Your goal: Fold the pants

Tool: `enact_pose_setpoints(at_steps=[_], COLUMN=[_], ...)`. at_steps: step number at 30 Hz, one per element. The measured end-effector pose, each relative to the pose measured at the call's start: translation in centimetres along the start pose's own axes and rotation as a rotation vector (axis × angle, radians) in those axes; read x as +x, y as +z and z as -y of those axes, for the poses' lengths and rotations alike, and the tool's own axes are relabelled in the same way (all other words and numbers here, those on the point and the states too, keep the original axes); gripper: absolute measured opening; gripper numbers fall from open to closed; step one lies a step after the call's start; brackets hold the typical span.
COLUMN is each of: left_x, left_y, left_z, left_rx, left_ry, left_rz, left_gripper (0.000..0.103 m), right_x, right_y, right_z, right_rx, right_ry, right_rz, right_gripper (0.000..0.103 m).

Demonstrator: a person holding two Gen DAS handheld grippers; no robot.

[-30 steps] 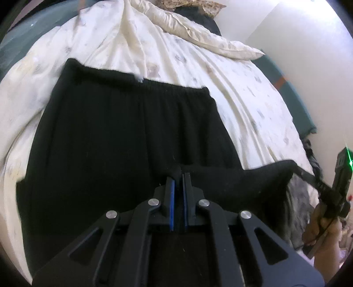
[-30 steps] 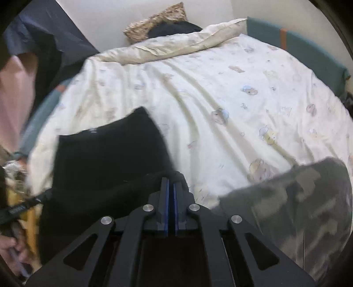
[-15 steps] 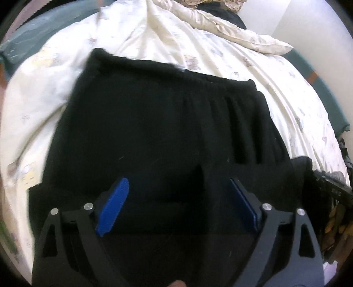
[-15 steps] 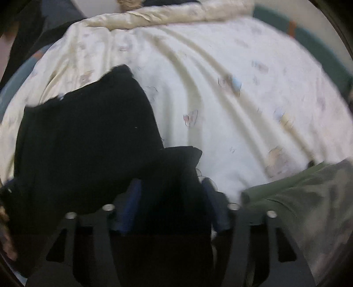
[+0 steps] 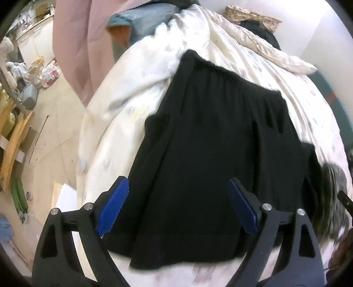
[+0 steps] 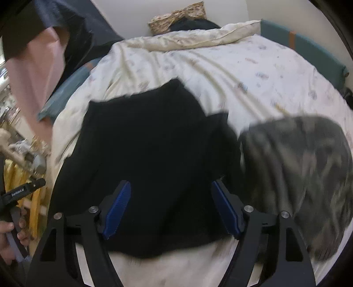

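Black pants [image 5: 211,141] lie folded on the cream duvet, waistband at the far end and a folded-over layer on top; the same pants [image 6: 150,154] fill the middle of the right wrist view. My left gripper [image 5: 178,198] hangs above their near end, open wide, blue pads apart and nothing pressed between them. My right gripper [image 6: 171,201] is above the near part of the pants too; its jaws are opening and its pads touch no cloth.
A camouflage garment [image 6: 304,172] lies right of the pants. The duvet [image 6: 220,70] covers the bed, with a pillow [image 6: 176,16] at its head. A person's hand [image 6: 8,234] holds the other gripper at left. Cluttered floor [image 5: 44,123] lies left of the bed.
Both grippers let go of the black cloth and opened wide. Both pulled back from the pants, so the near hem now shows lying on the bed.
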State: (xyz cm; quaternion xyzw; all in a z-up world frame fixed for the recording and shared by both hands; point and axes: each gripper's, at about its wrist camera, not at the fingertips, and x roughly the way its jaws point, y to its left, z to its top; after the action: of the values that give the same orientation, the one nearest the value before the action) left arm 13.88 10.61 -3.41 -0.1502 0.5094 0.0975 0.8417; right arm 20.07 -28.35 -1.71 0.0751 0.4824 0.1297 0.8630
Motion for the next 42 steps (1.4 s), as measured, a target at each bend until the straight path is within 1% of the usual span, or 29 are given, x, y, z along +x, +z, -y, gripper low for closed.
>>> enact_pose_setpoints(at_steps=[2, 4, 7, 9, 11, 13, 14, 16, 18, 20, 21, 23, 25, 26, 27, 28, 30, 32, 34, 36, 38, 41, 42], left_x=[-0.8, -1.6, -2.5, -3.5, -5.3, -7.3, -8.2, -9.3, -10.2, -10.7, -10.7, -10.3, -9.2, -8.6, -8.2, -7.7, -7.1, -7.1, -7.1, -7.3, -7.2, -6.9, -6.9], left_y=[-2.6, -5.2, -8.1, -8.8, -8.9, -8.5, -8.4, -7.7, -6.7, -6.1, -5.8, -5.9, -6.2, -6.4, -6.6, -6.8, -7.1, -6.9, -7.0, -7.4, -7.9, -8.2, -8.1], left_z=[-0.8, -1.6, -2.6, -2.9, -3.0, -2.8, -2.7, -2.7, -3.4, -4.6, -4.9, -5.7, -6.2, -6.4, -6.5, -6.5, -6.4, -6.7, -7.0, -7.6, -7.9, -8.5, -8.9], left_rx=[0.02, 0.019, 0.004, 0.0, 0.023, 0.085, 0.113, 0.137, 0.119, 0.085, 0.079, 0.076, 0.061, 0.055, 0.06, 0.079, 0.116, 0.125, 0.099, 0.071, 0.095, 0.169, 0.164], left_ry=[-0.018, -0.054, -0.092, -0.11, -0.12, -0.106, -0.09, -0.103, -0.103, -0.13, -0.138, -0.12, -0.137, -0.149, -0.151, -0.137, -0.09, -0.092, -0.093, -0.121, -0.093, -0.049, -0.038], left_rz=[-0.02, -0.043, -0.093, -0.095, -0.056, 0.022, 0.059, 0.103, 0.15, 0.189, 0.205, 0.225, 0.212, 0.203, 0.2, 0.2, 0.19, 0.189, 0.172, 0.167, 0.173, 0.168, 0.168], left_gripper=[0.089, 0.089, 0.089, 0.089, 0.089, 0.089, 0.089, 0.089, 0.089, 0.089, 0.089, 0.089, 0.089, 0.089, 0.089, 0.089, 0.089, 0.089, 0.089, 0.089, 0.089, 0.089, 0.089], right_x=[-0.7, -1.1, -2.0, -3.2, -5.1, -7.3, -8.7, -11.0, -12.7, -13.4, -13.6, -14.1, -14.8, -15.1, -15.0, -14.8, -13.5, -12.2, -11.4, -10.1, -8.4, -5.8, -4.9], right_y=[-3.0, -5.1, -6.5, -6.5, -6.3, -5.7, -5.4, -4.9, -4.3, -2.9, -2.1, -1.1, -1.1, -1.5, -1.9, -2.3, -2.6, -2.1, -1.8, -1.0, -0.2, 0.6, 0.7], right_z=[-0.6, -0.9, -1.6, -2.1, -2.3, -2.9, -3.6, -5.0, -6.5, -8.5, -9.4, -11.0, -12.1, -12.6, -12.8, -13.2, -14.1, -14.7, -14.7, -14.7, -15.0, -15.8, -16.3], right_rx=[-0.003, 0.004, -0.011, -0.02, 0.009, 0.02, 0.01, 0.005, 0.021, -0.008, -0.029, -0.069, -0.085, -0.09, -0.094, -0.106, -0.15, -0.165, -0.137, -0.09, -0.062, -0.052, -0.054], right_ry=[0.019, 0.032, 0.029, -0.007, -0.02, -0.027, -0.046, -0.07, -0.047, -0.054, -0.056, -0.073, -0.088, -0.075, -0.067, -0.064, -0.07, -0.066, -0.058, -0.023, -0.01, -0.001, -0.006], right_rz=[-0.021, -0.042, -0.039, -0.03, -0.015, 0.0, 0.017, 0.04, 0.07, 0.083, 0.09, 0.102, 0.114, 0.122, 0.123, 0.12, 0.101, 0.098, 0.106, 0.1, 0.084, 0.032, 0.022], right_gripper=[0.078, 0.078, 0.078, 0.078, 0.078, 0.078, 0.078, 0.078, 0.078, 0.078, 0.078, 0.078, 0.079, 0.08, 0.084, 0.085, 0.085, 0.085, 0.085, 0.085, 0.085, 0.085, 0.085])
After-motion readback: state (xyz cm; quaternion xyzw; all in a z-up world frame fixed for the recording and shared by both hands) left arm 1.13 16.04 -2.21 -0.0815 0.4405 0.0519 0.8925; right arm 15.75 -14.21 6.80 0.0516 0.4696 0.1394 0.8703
